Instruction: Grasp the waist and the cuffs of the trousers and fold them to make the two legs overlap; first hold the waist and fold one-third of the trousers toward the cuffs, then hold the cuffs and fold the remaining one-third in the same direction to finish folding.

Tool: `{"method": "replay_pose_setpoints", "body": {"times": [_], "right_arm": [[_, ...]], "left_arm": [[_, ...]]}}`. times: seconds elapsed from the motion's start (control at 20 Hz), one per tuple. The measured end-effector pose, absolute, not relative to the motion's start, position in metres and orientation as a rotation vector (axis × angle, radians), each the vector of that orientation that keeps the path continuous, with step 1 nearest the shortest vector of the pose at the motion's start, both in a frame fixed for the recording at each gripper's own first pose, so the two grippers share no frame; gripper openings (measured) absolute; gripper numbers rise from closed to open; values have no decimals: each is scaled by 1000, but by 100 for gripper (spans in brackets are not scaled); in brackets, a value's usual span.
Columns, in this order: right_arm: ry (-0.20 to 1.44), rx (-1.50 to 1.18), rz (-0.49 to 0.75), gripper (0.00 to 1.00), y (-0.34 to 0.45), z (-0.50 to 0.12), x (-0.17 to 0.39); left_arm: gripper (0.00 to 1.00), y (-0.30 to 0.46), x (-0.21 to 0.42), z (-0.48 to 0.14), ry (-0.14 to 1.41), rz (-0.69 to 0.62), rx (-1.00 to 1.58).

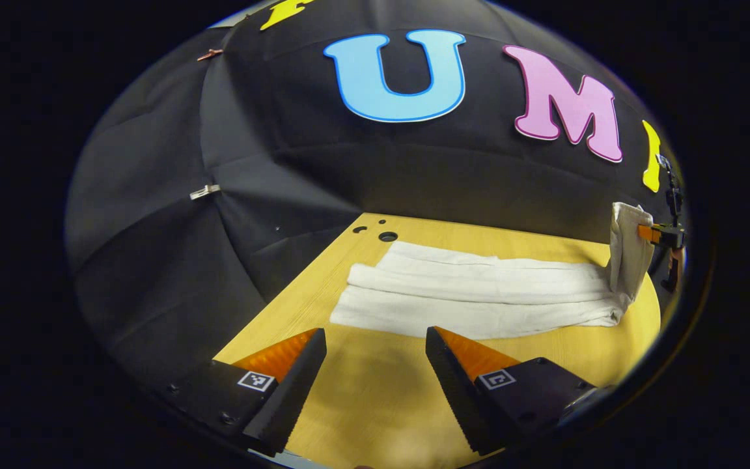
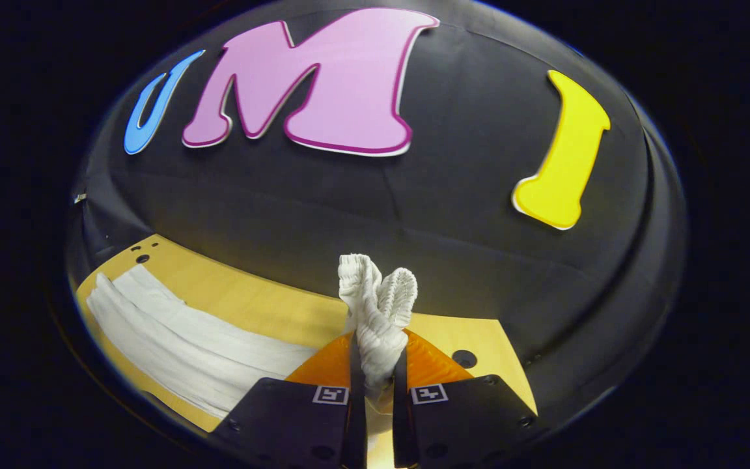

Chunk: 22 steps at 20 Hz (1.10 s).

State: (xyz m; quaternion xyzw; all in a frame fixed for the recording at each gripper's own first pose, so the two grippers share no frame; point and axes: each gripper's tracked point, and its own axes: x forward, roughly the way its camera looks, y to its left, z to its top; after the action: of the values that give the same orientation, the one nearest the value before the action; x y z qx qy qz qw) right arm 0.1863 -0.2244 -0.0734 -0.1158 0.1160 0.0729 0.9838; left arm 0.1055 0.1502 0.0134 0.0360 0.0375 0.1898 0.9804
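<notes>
Trousers (image 1: 479, 293), one white pair, lie lengthwise on the table (image 1: 362, 391), legs already overlapped into a long strip, with one end lifted off the wood. The cloth looks soft, light and limp, so it should sag and drape wherever it is unsupported; the sensible holds are the corners of an end, pinched through all layers so none slips free. The table is a single yellow wooden top with a few round holes near its far edge. There are two grippers. The right gripper (image 2: 378, 365) is clamped on the bunched, raised end of the trousers. The left gripper (image 1: 375, 371) hovers just before the strip, fingers spread and empty.
</notes>
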Motion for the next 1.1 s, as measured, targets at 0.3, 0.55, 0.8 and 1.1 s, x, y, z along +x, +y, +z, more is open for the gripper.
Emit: {"method": "replay_pose_setpoints", "body": {"times": [0.3, 0.55, 0.8, 1.1], "right_arm": [[282, -212, 271, 20, -223, -77, 186], [338, -228, 353, 20, -223, -78, 182], [379, -282, 408, 26, -228, -84, 181], [469, -274, 500, 53, -216, -106, 158]], "left_arm": [[98, 185, 72, 5, 71, 464, 39], [98, 199, 67, 6, 79, 485, 15], [98, 197, 82, 10, 87, 457, -11], [98, 210, 155, 23, 100, 372, -78]]}}
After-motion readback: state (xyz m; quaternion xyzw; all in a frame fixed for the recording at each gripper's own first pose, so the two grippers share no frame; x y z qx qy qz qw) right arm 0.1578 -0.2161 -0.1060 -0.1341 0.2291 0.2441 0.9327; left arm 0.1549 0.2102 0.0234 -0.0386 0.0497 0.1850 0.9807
